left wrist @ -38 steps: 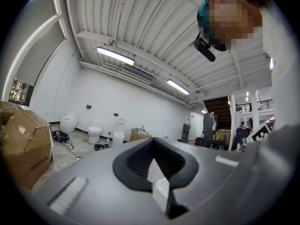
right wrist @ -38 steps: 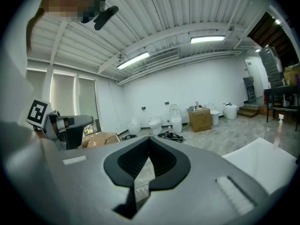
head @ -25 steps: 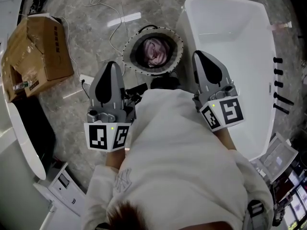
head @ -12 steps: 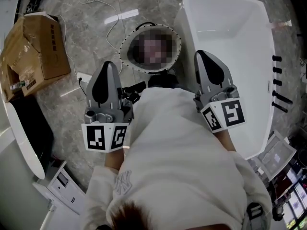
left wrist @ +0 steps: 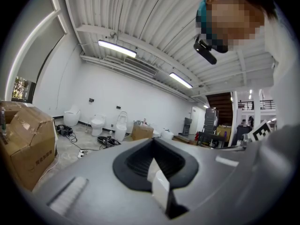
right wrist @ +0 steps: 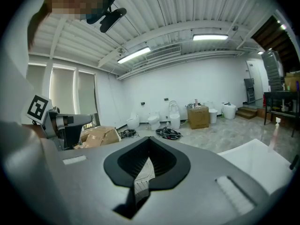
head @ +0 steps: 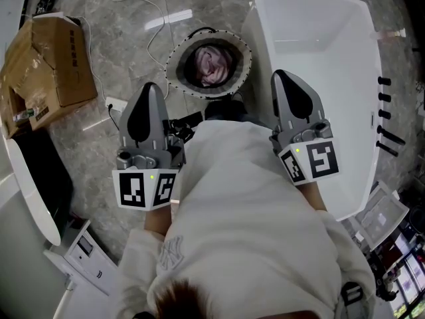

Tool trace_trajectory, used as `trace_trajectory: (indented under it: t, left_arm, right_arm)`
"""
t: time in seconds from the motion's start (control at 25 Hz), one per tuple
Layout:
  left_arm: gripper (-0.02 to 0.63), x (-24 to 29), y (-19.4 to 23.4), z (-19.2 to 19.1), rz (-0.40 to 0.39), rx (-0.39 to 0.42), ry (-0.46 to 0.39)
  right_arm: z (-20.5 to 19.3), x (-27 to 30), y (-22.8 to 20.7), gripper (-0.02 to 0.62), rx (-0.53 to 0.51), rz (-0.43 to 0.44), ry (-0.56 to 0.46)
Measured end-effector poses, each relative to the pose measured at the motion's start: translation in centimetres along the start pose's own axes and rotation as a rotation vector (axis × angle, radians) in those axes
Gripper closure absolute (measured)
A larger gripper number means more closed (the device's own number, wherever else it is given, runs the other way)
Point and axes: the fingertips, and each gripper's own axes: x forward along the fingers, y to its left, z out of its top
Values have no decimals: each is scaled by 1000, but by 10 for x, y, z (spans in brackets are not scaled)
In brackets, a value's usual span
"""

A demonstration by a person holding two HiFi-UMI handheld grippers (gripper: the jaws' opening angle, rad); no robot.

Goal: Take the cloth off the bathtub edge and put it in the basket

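A pinkish-grey cloth [head: 211,65] lies bunched inside the round basket [head: 174,78], which stands on the marble floor just left of the white bathtub [head: 319,38]. No cloth shows on the tub's edge. In the head view my left gripper [head: 149,88] and right gripper [head: 280,77] are held close to the person's chest, tips pointing forward. The basket lies ahead, between the two tips. In the left gripper view the left gripper [left wrist: 157,184] is shut and empty. The right gripper [right wrist: 142,175] is likewise shut with nothing between its pads.
A torn cardboard box [head: 46,58] sits at the far left, with white cables [head: 156,32] and a small white plug block [head: 116,105] on the floor near the basket. Black fittings [head: 388,118] line the tub's right side. Toilets [left wrist: 98,123] stand along the far wall.
The head view has drifted slightly, so the basket and tub sit a little higher in frame. Both grippers stay shut in front of the chest.
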Motion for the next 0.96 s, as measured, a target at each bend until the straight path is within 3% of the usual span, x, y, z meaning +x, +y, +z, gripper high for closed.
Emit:
trace_trajectory:
  t: [0.76,0.96]
  left_arm:
    - [557,-4,7,0,23,-15,2]
    - [557,-6,7,-4,56,-9,4]
  right_arm:
    - [-2,-1,2,597,-13,2,16]
    - [1,2,-5,597,-62,17,14]
